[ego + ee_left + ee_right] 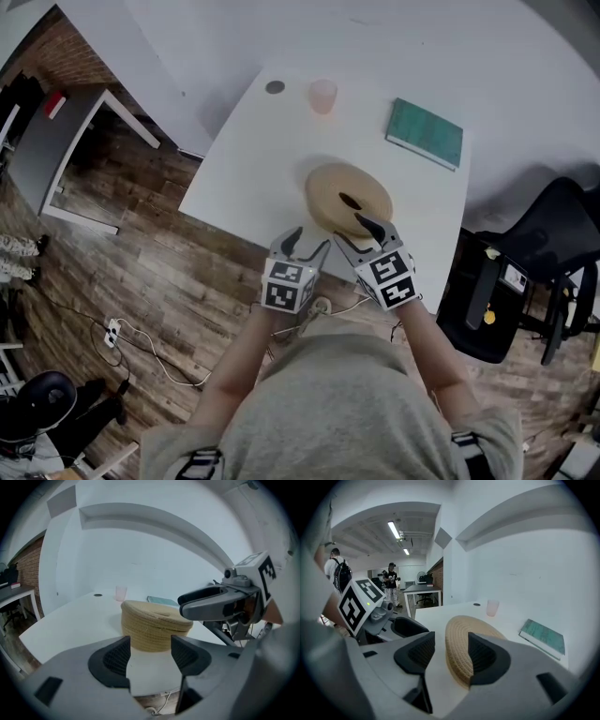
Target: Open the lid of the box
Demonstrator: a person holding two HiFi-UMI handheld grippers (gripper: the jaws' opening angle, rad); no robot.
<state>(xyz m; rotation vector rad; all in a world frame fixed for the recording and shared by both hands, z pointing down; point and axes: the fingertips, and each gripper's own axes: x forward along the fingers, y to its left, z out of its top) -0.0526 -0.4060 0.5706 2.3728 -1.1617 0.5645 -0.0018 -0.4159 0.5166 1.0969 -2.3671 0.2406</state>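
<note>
Box [328, 192] near table [251, 169] front edge

The box [330, 190] is coarse woven rope; the table [244, 178] smooth matt white.

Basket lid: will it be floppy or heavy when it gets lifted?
The lid looks like coiled rope, so it is probably light and slightly bendy, not floppy. Its rough weave should grip well between the right gripper's open jaws. Flat and round, it likely won't tip.
</note>
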